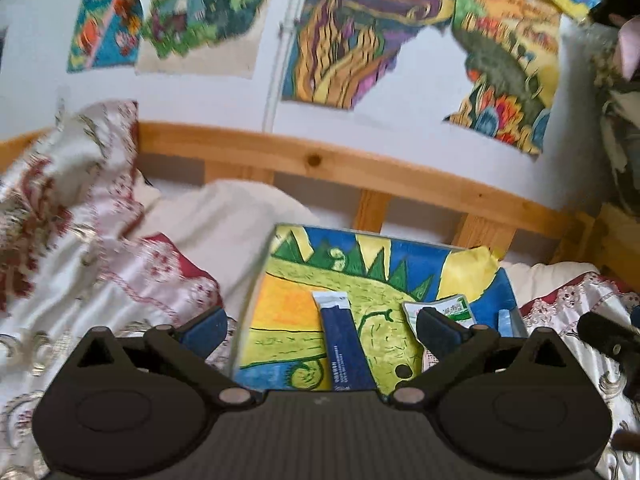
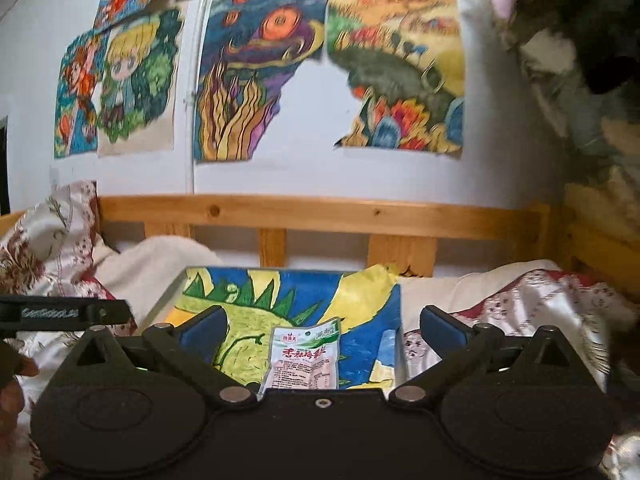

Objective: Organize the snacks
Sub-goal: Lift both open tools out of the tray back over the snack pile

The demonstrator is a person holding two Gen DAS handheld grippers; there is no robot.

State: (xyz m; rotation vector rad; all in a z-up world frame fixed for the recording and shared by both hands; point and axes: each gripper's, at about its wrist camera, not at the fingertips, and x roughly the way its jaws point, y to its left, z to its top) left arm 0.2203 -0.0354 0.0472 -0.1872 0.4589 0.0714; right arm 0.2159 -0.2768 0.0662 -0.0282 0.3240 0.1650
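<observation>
With both my left gripper [image 1: 320,330] and right gripper [image 2: 322,330] jaws wide and empty, blue sachet [image 1: 346,350] and white packet [image 2: 304,360] lie lower centre on the painted board [image 2: 360,292]; soft bedding could tip it.

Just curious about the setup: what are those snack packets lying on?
The dark blue stick sachet and white printed pouch lie on a colourful painted dinosaur picture board. What lies beneath that board is covered.
</observation>
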